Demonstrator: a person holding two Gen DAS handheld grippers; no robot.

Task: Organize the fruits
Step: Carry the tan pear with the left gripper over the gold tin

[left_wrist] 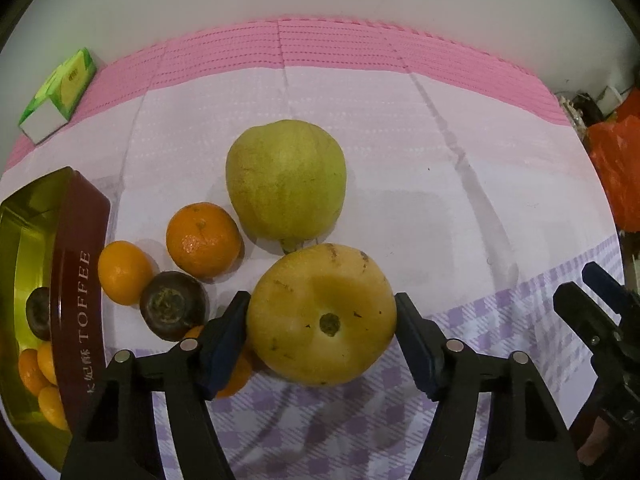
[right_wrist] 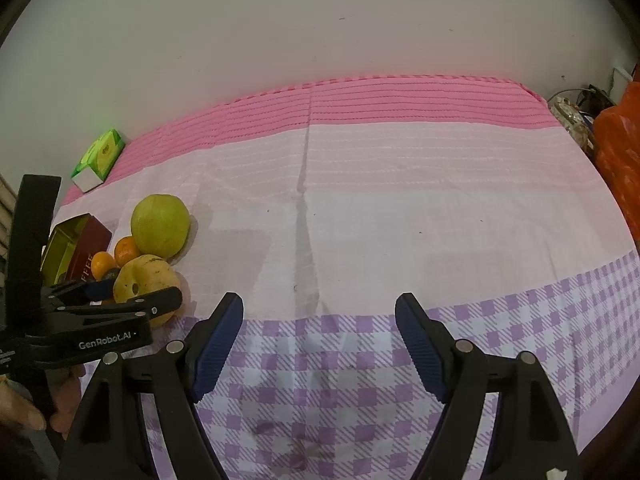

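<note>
Yellow fruit (left_wrist: 321, 314) between left tool (left_wrist: 322, 312) (touching)

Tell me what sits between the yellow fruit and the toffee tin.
In the left wrist view, a dark fruit and a small orange lie between the yellow fruit and the tin.

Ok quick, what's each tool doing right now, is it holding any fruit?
Left tool: its fingers sit against both sides of the yellow fruit, apparently gripping it.
Right tool: open, holding nothing, over the checked cloth.
</note>
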